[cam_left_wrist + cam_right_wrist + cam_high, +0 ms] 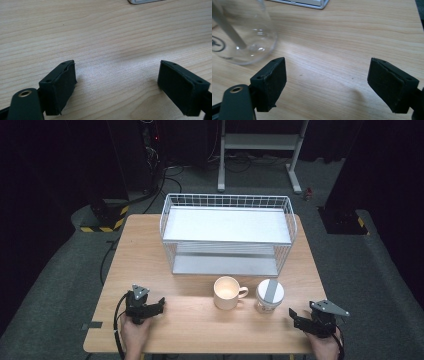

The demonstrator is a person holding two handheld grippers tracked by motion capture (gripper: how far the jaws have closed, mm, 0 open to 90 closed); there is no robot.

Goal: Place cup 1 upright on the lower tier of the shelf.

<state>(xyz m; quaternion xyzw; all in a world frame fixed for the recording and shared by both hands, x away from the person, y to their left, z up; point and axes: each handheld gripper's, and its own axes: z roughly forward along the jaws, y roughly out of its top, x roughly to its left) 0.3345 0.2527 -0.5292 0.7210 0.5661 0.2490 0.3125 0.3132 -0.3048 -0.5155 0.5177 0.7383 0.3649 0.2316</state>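
1. Left gripper (161, 305), black, two-jawed, held in a hand at the near left of the pale wooden table (150, 255); jaws spread wide over bare wood grain, nothing between them, as seen in the left gripper view (117, 86).
2. Cream ceramic mug (227, 293) near the table's middle, upright, handle turned toward the right, standing just in front of the white wire basket rack with two flat shelves (227, 227).
3. Clear glass jar with a grey strip across its white top (269, 295) just beside the mug on the right, apart from it; rounded clear wall and a grey rod inside visible at upper left in the right gripper view (244, 32).
4. Dark round printed mark on the wood beside the jar in that view, too cut off to read; no legible writing anywhere.
5. Right gripper (295, 317), black with a grey three-cornered plate, at the near right edge, near the jar but not touching; jaws wide apart, empty (327, 85).
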